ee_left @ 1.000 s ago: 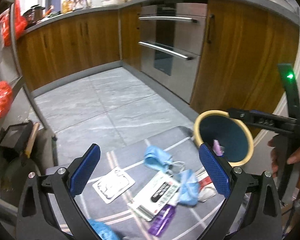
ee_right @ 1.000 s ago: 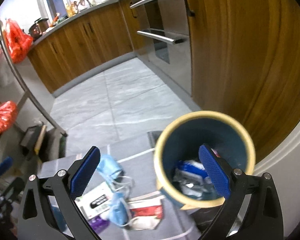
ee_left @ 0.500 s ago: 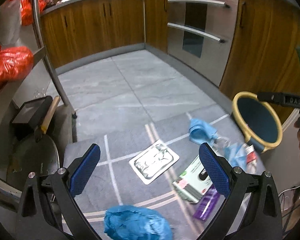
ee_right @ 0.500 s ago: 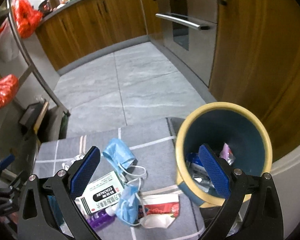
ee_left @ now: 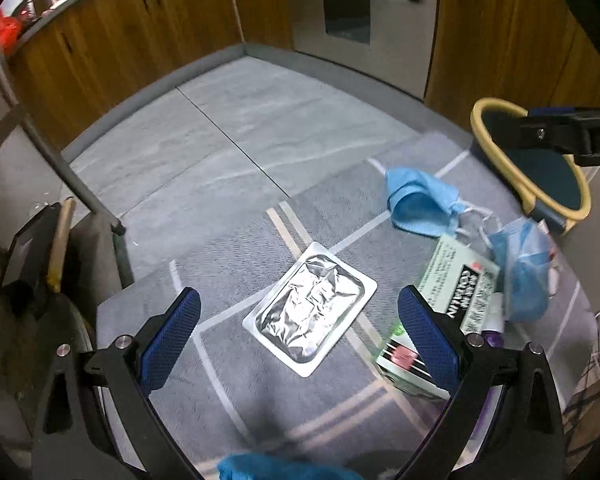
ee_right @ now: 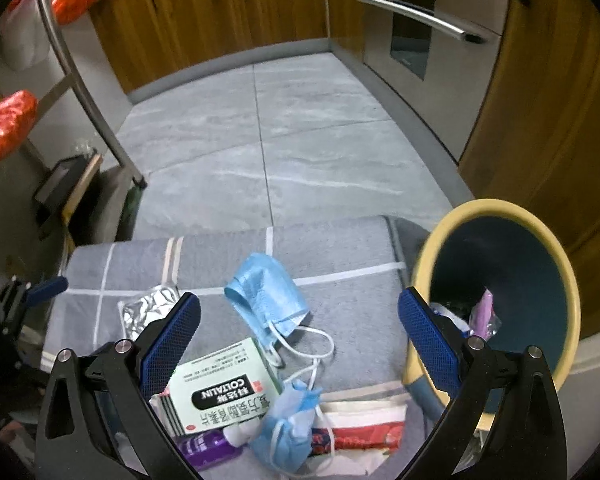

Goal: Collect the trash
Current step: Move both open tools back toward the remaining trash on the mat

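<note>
Trash lies on a grey striped cloth (ee_left: 228, 264). In the left wrist view my left gripper (ee_left: 298, 332) is open just above a silver foil pouch (ee_left: 310, 312). To its right lie a green-white medicine box (ee_left: 448, 300) and two blue face masks (ee_left: 418, 202) (ee_left: 524, 272). The yellow-rimmed blue bin (ee_left: 556, 172) stands at the far right. In the right wrist view my right gripper (ee_right: 298, 332) is open and empty above a blue mask (ee_right: 266, 292), the medicine box (ee_right: 220, 392), a purple tube (ee_right: 210, 448) and a red-white wrapper (ee_right: 360, 432). The bin (ee_right: 512, 264) holds several wrappers.
Wooden cabinets (ee_right: 204, 12) and a steel oven (ee_right: 432, 20) line the far side of the grey tile floor (ee_right: 260, 140). A metal rack leg (ee_right: 88, 92) and a dark pan with a wooden handle (ee_left: 32, 256) stand at the left. Red bags (ee_right: 4, 124) hang on the rack.
My left gripper has swung left and down from the bin side until the foil pouch lies between its fingers. My right gripper has drawn back from the bin toward the pile of trash.
</note>
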Action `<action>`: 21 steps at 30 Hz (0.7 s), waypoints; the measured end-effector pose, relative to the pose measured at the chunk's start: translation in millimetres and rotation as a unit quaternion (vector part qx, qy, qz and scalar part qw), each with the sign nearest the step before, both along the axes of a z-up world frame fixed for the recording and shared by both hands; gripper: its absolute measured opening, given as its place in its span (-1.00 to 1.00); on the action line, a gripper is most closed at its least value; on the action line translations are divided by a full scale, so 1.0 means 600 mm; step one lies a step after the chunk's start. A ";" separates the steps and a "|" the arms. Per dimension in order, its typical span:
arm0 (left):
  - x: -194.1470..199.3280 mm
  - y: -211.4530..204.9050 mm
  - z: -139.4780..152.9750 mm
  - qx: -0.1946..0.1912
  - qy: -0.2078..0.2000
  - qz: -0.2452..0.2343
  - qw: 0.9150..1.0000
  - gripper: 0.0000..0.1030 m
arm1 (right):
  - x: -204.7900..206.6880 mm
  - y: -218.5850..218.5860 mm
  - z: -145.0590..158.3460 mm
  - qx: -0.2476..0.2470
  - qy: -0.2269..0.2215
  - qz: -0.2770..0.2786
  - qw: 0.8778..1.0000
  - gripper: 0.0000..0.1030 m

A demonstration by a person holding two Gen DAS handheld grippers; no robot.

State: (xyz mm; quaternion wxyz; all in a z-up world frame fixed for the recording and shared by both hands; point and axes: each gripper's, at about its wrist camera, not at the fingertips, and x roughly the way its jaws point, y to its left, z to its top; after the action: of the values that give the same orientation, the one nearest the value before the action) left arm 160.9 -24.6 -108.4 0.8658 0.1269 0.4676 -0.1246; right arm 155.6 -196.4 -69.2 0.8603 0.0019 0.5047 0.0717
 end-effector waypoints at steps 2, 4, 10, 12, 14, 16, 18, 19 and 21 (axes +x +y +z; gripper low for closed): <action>0.010 -0.001 -0.020 0.000 0.011 -0.003 1.000 0.89 | 0.012 0.007 -0.015 -0.007 0.009 0.003 1.000 0.90; 0.018 -0.001 -0.037 -0.004 0.022 -0.008 1.000 0.89 | 0.022 0.011 -0.031 -0.008 0.021 0.000 1.000 0.90; 0.037 0.005 -0.087 -0.009 0.053 -0.028 0.998 0.89 | 0.041 0.034 -0.068 -0.003 0.052 0.010 0.999 0.90; 0.040 0.006 -0.093 -0.019 0.062 -0.038 0.997 0.89 | 0.046 0.049 -0.077 -0.012 0.057 0.025 0.998 0.90; 0.043 0.003 -0.098 -0.026 0.071 -0.051 0.996 0.89 | 0.051 0.062 -0.087 -0.030 0.059 0.043 0.997 0.90; 0.045 -0.003 -0.100 -0.027 0.074 -0.065 0.995 0.89 | 0.055 0.067 -0.094 -0.035 0.063 0.048 0.996 0.90; 0.043 -0.008 -0.101 -0.022 0.075 -0.083 0.994 0.89 | 0.059 0.069 -0.102 -0.027 0.072 0.048 0.996 0.90; 0.042 -0.010 -0.102 -0.018 0.074 -0.091 0.993 0.89 | 0.061 0.070 -0.105 -0.023 0.076 0.048 0.996 0.90; 0.039 -0.010 -0.106 -0.010 0.073 -0.100 0.992 0.89 | 0.064 0.077 -0.113 -0.025 0.082 0.055 0.995 0.90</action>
State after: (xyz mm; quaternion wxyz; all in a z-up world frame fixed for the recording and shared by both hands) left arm 184.5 -30.8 -171.9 0.8136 0.1549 0.5134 -0.2246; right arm 194.3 -150.2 -136.8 0.8106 -0.0420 0.5745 0.1060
